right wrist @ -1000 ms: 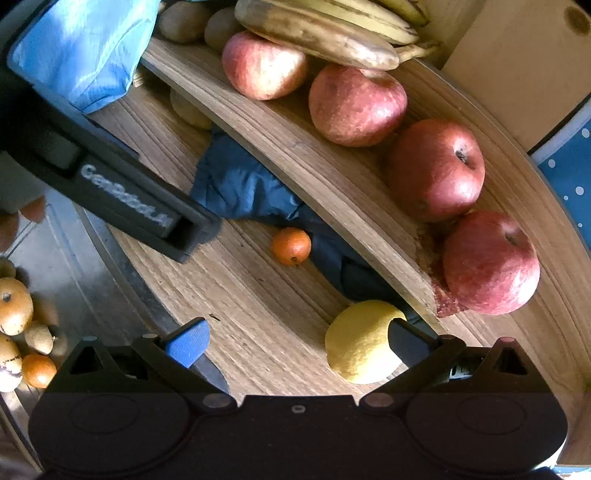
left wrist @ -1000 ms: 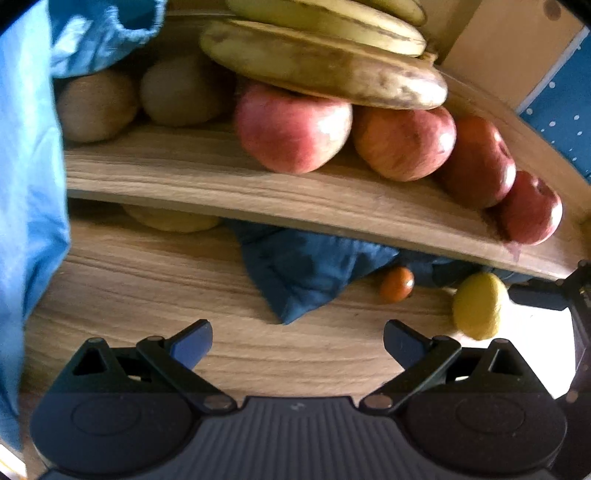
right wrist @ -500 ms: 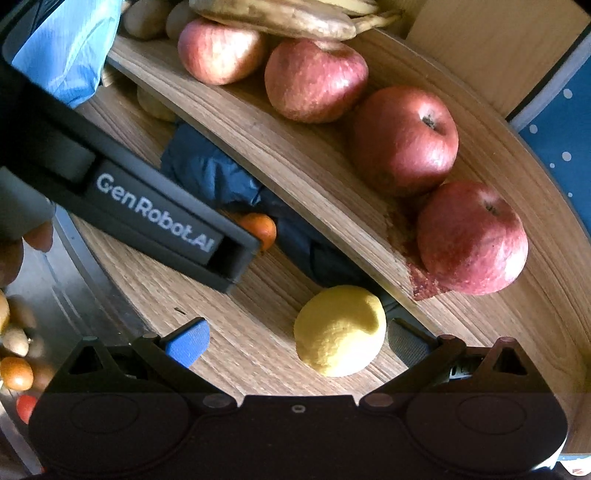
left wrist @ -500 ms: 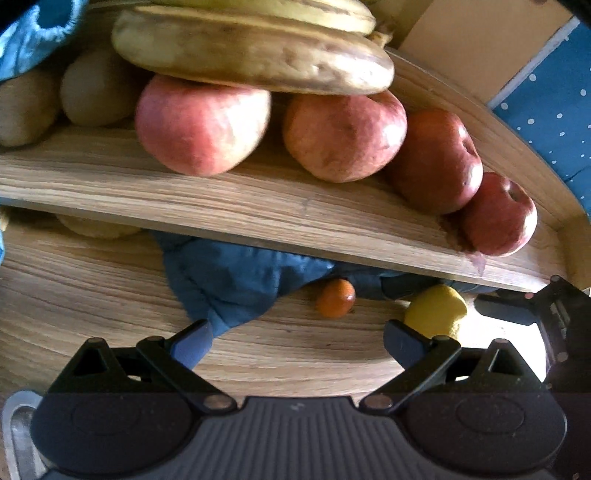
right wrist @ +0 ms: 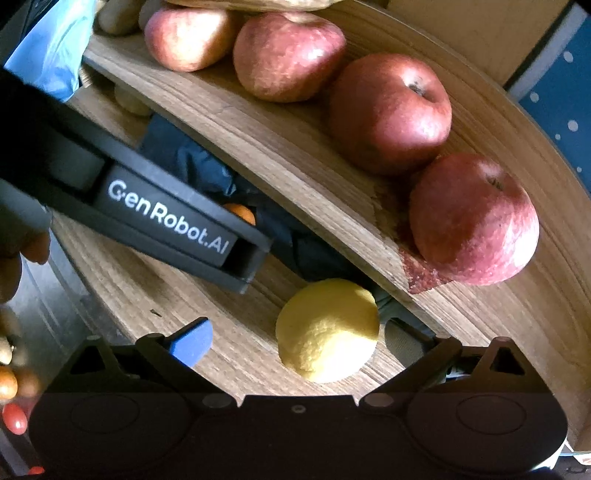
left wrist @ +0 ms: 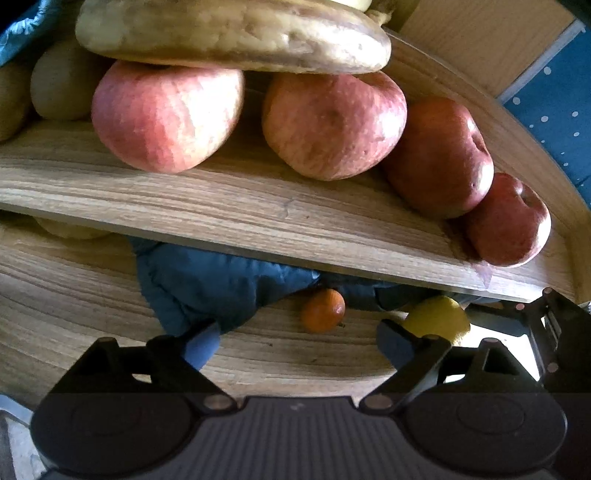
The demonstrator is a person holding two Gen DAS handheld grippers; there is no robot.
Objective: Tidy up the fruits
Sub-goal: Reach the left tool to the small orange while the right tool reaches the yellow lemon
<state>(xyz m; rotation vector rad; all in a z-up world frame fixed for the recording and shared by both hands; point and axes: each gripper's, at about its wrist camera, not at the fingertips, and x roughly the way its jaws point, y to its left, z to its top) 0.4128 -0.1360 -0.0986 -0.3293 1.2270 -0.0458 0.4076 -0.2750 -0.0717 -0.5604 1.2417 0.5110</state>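
A two-tier wooden rack holds fruit. On its upper shelf (left wrist: 258, 218) lie several red apples (left wrist: 166, 114) under a banana (left wrist: 229, 35). On the lower shelf (left wrist: 74, 302) a small orange (left wrist: 323, 310) and a yellow lemon (left wrist: 437, 317) rest beside a dark blue cloth (left wrist: 207, 291). My left gripper (left wrist: 297, 345) is open, with the orange just ahead between its fingers. My right gripper (right wrist: 295, 338) is open around the lemon (right wrist: 328, 328), which sits near the right finger. The left gripper's body (right wrist: 166, 221) crosses the right wrist view and hides most of the orange (right wrist: 240, 212).
Brown kiwis (left wrist: 59, 88) sit at the left end of the upper shelf. A light blue bag (right wrist: 55, 51) hangs at the far left. Small fruits (right wrist: 9, 384) lie on a metal surface below the rack, at the left. A blue dotted surface (left wrist: 554, 96) is at the right.
Both grippers have moved closer to the lower shelf. The orange now sits between the left fingers, and the lemon has come between the right fingers. Both stayed open.
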